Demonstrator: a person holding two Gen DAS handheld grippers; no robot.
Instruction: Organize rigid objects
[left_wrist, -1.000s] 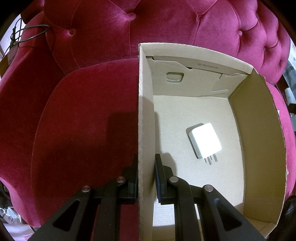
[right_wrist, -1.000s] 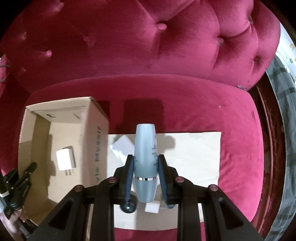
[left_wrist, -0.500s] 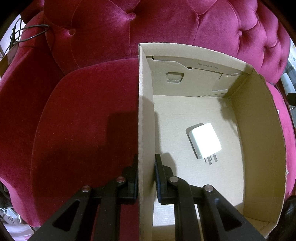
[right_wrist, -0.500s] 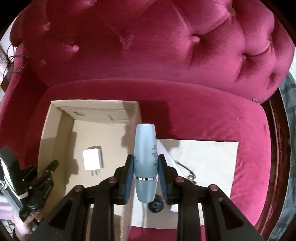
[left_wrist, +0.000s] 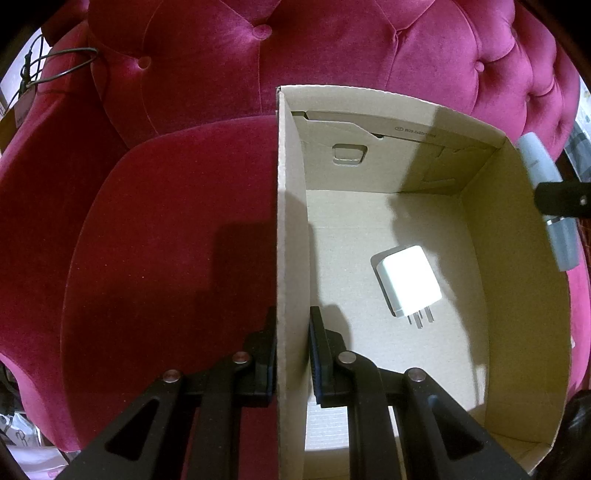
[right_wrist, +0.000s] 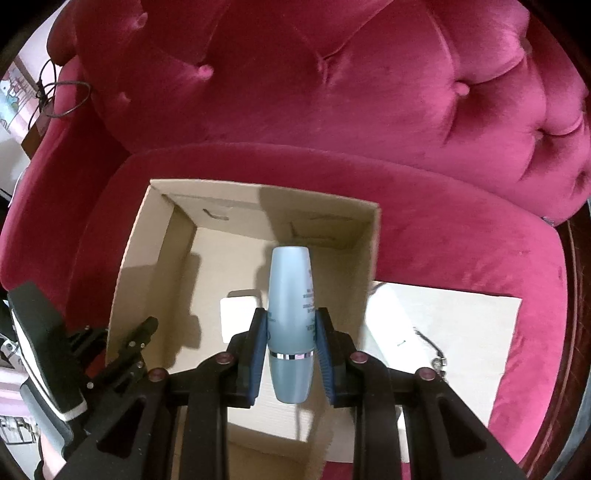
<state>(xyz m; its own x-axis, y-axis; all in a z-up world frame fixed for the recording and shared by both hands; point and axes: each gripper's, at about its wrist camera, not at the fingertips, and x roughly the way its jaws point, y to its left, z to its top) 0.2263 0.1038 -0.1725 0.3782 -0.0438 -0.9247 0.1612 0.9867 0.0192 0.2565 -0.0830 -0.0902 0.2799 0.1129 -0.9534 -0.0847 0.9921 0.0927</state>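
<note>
bottle (right_wrist: 290, 325): smooth, stiff, likely light and slippery, best held mid-body above the silver band, hangs over cardboard box (right_wrist: 136, 266) | right gripper (right_wrist: 290, 350) fingers pinch it | left gripper (left_wrist: 291, 354) fingers clamp box wall | charger (left_wrist: 406, 280) lies inside
</note>
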